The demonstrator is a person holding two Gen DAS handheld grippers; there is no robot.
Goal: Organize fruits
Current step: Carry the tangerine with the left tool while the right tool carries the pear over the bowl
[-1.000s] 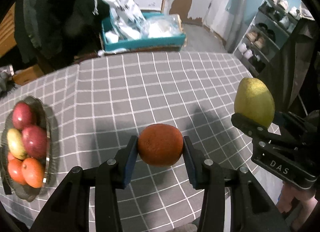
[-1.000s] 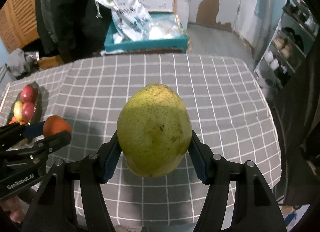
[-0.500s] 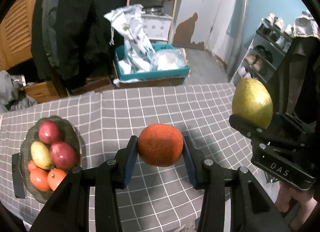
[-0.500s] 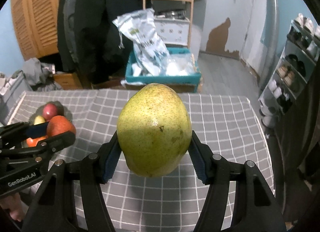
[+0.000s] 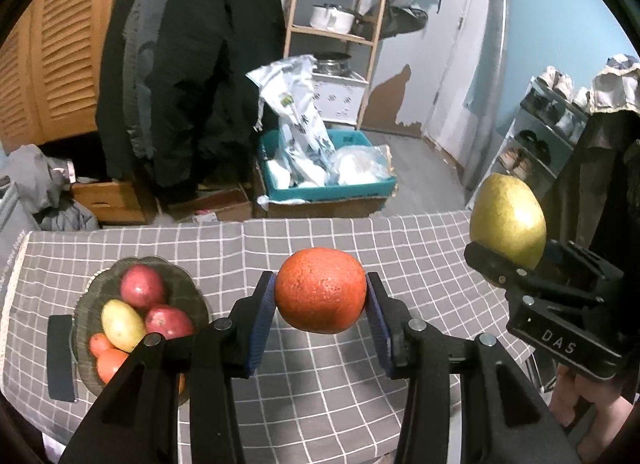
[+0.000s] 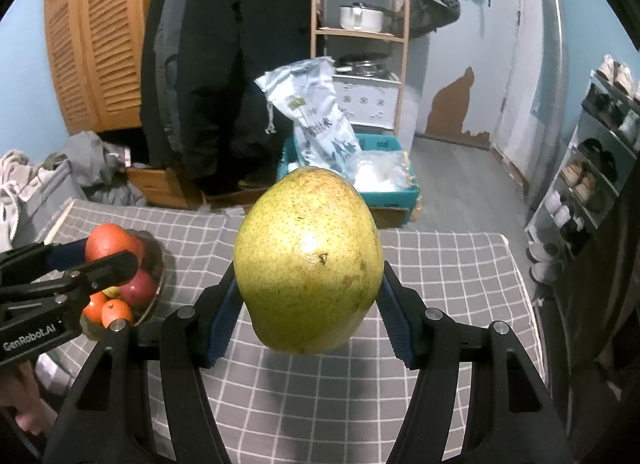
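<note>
My left gripper [image 5: 320, 302] is shut on an orange [image 5: 321, 290] and holds it above the grey checked tablecloth [image 5: 328, 384]. My right gripper [image 6: 308, 296] is shut on a yellow-green pear [image 6: 307, 260], also held above the table; the pear shows in the left wrist view [image 5: 507, 224] at the right. A glass fruit bowl [image 5: 184, 292] at the table's left holds red apples, a yellow fruit and small oranges. In the right wrist view the bowl [image 6: 154, 296] is partly hidden behind the left gripper [image 6: 100, 256].
Beyond the table's far edge stand a teal crate with plastic bags [image 5: 320, 180], a wooden shelf with a pot [image 5: 332, 20], hanging dark coats [image 5: 188, 64] and a shoe rack [image 5: 548, 132] at right. A dark flat object [image 5: 60, 356] lies left of the bowl.
Both grippers have risen and tilted up with their fruit: the table and bowl now sit lower and farther in view, and more of the room shows.
</note>
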